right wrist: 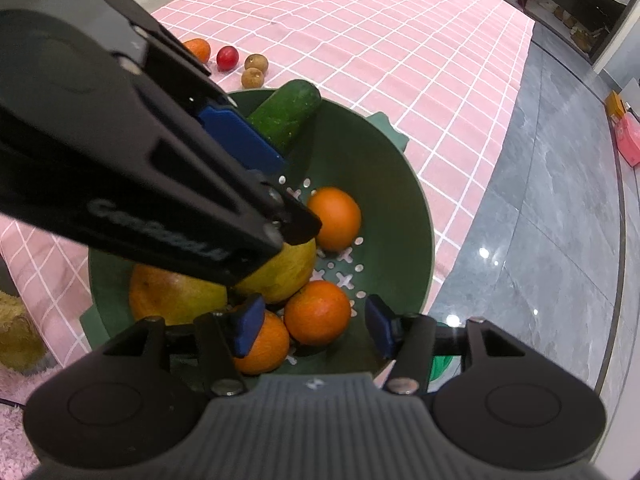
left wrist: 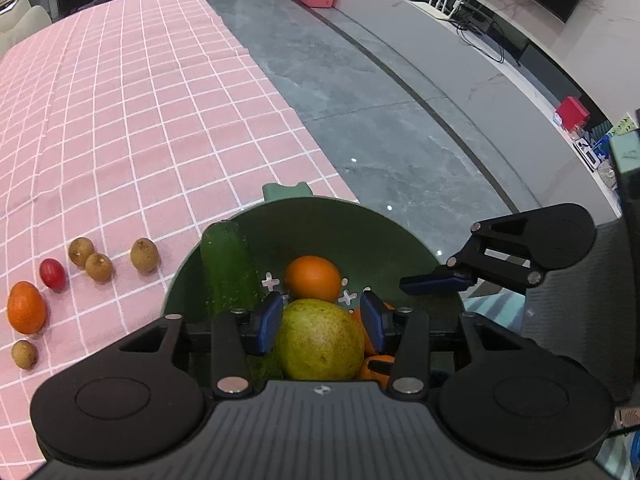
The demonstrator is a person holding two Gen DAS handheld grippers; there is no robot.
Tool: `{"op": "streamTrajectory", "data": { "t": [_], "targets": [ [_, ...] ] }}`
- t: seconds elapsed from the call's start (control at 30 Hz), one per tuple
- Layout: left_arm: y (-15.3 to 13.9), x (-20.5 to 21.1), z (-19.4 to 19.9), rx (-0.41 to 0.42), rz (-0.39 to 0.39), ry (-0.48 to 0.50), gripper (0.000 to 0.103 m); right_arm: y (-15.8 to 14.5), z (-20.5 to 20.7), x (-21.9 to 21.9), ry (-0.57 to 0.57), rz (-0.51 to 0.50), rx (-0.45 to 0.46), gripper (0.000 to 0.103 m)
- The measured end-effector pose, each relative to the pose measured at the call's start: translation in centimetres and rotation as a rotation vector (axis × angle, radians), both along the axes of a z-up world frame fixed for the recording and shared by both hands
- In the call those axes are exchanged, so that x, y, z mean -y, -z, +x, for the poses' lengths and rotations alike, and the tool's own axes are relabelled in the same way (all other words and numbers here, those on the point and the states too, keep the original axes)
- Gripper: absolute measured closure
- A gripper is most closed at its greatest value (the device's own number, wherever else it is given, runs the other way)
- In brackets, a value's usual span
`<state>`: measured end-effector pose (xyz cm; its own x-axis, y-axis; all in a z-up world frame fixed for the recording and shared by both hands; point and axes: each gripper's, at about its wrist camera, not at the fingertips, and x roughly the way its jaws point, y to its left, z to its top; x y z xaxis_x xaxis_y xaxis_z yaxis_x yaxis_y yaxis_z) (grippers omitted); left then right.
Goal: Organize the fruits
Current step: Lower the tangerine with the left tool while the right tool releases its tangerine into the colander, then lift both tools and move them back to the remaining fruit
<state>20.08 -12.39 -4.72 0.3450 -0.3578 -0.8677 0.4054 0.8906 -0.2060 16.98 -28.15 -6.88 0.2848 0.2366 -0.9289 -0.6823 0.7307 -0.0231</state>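
Note:
A green colander bowl (left wrist: pixel 360 240) near the table edge holds a cucumber (left wrist: pixel 228 268), an orange (left wrist: pixel 314 278) and a yellow-green fruit (left wrist: pixel 320 340). My left gripper (left wrist: pixel 321 320) hangs over that fruit with a blue pad close at each flank, and I see no squeeze. In the right wrist view my right gripper (right wrist: pixel 316 324) stands open around an orange (right wrist: pixel 318 312), with gaps on both sides. A second orange (right wrist: pixel 264 344) lies under its left pad. The left gripper (right wrist: pixel 294 194) crosses above the yellow-green fruit (right wrist: pixel 280 276) and partly hides a large orange-yellow fruit (right wrist: pixel 176 296).
On the pink checked cloth (left wrist: pixel 140 120) left of the bowl lie a small orange (left wrist: pixel 26 308), a red cherry tomato (left wrist: pixel 52 274) and several brown longans (left wrist: pixel 99 267). The table edge drops to a grey floor (left wrist: pixel 380 120) on the right. A fuzzy yellow object (right wrist: pixel 16 332) sits low left.

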Motion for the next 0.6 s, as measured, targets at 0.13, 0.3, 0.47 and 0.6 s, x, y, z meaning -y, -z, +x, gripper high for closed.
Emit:
{"op": "streamTrajectory", "data": {
  "t": [0.13,0.3,0.47,0.6],
  "targets": [
    [-1.4,-1.0,-0.8,0.026,-0.019,-0.009,0.050,-0.6,-0.3,-0.1,0.021,0.009,0.030,0.039],
    [-2.9,-2.8,-1.9,0.070,-0.030,-0.043,0.049,-1.8,-1.1,-0.3,0.061,0.038,0.077,0.030],
    [-4.2,-4.9,-3.1,0.117,-0.038,-0.107,0.049,-2.9,-2.0,-0.7,0.112,0.064,0.107,0.030],
    [-4.7,-6.6,-3.9,0.148,-0.042,-0.164,0.049,-4.0,-3.1,-1.3,0.158,0.104,0.149,0.030]
  ]
}}
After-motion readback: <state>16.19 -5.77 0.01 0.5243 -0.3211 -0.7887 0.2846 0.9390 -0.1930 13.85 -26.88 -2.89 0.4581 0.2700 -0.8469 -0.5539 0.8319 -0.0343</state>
